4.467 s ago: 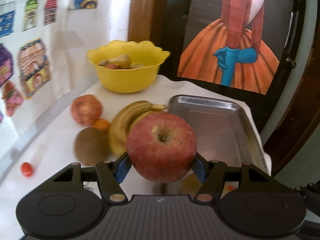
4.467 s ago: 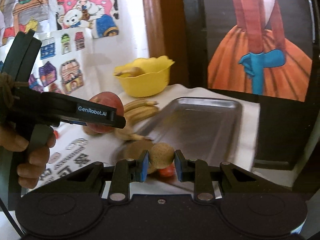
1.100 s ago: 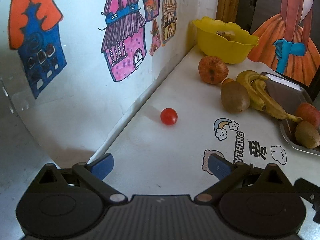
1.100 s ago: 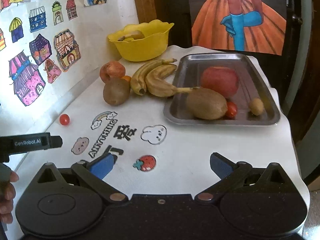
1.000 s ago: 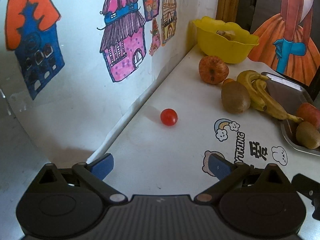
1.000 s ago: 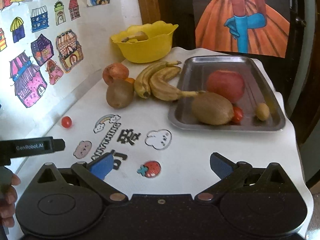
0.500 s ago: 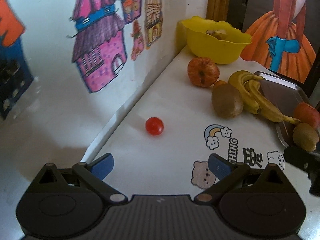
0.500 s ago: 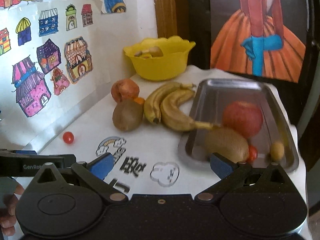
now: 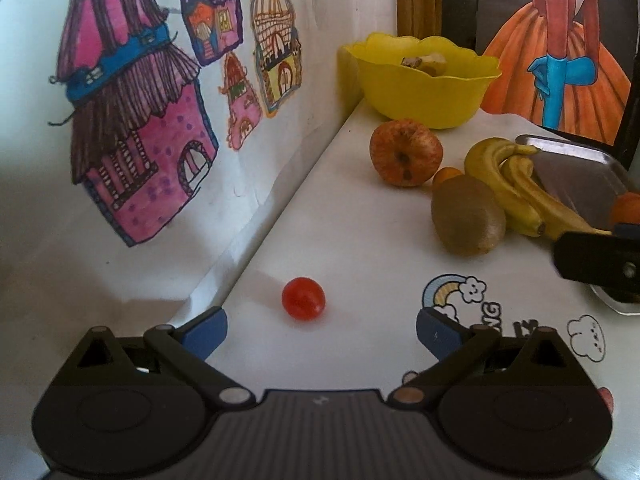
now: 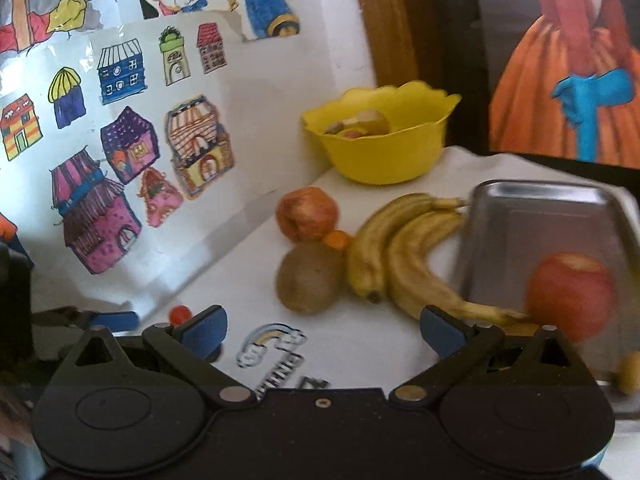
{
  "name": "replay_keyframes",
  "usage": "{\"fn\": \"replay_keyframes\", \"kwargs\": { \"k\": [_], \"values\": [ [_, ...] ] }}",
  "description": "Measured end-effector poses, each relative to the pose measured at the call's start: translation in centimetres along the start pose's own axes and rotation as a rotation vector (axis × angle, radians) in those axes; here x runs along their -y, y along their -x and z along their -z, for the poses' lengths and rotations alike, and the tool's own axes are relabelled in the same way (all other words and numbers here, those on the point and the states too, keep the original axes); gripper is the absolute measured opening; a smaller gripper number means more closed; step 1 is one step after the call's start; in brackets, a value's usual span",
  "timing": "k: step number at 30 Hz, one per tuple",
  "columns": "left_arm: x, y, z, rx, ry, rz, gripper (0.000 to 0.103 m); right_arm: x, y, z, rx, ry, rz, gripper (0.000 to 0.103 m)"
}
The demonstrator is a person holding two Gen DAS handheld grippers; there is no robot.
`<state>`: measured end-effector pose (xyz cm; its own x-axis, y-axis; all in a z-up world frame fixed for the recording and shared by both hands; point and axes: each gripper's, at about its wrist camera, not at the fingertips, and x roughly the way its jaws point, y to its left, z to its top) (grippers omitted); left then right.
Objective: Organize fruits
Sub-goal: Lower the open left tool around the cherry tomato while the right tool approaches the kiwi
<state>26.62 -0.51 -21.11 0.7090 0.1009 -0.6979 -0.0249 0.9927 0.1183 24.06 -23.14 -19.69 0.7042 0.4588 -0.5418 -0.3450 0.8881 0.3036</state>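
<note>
My left gripper [image 9: 320, 330] is open just above the white table, and a small red cherry tomato [image 9: 303, 299] lies a little ahead of the gap between its blue pads. Farther off lie an apple [image 9: 405, 152], a kiwi [image 9: 467, 216], a small orange fruit [image 9: 446, 175] and bananas [image 9: 512, 184] beside the metal tray [image 9: 576, 168]. My right gripper [image 10: 322, 330] is open and empty, facing the kiwi [image 10: 310, 278] and bananas [image 10: 400, 248]. The tray [image 10: 540, 224] holds a red apple [image 10: 570, 294] and a small yellowish fruit [image 10: 629, 372].
A yellow bowl [image 9: 424, 80] with some pieces in it stands at the back by the wall. The wall [image 9: 160, 120] with house drawings runs close along the left. Part of the other gripper [image 9: 600, 266] juts in at the right. The tray sits near the table's right edge.
My left gripper has moved forward and lower, so the cherry tomato is now close in front of its pads. My right gripper has advanced toward the kiwi and bananas. Both stay open.
</note>
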Motion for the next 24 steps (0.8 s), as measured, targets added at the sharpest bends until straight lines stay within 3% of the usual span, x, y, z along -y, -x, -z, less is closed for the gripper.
{"fn": "replay_keyframes", "kwargs": {
  "k": [6,13,24],
  "values": [
    [-0.4,-0.7,0.0,0.002,-0.003,0.016,0.102,-0.2,-3.3,-1.4,-0.066,-0.039,-0.075,0.099],
    [-0.6,-1.2,-0.1,0.006,-0.004,0.037,0.091,-0.1,-6.2,-2.2,-0.105,-0.105,-0.098,0.094],
    [-0.7,-1.5,-0.5,0.030,-0.020,0.046,0.071,-0.9,-8.9,-2.3,-0.128,-0.154,-0.047,0.091]
  ]
}}
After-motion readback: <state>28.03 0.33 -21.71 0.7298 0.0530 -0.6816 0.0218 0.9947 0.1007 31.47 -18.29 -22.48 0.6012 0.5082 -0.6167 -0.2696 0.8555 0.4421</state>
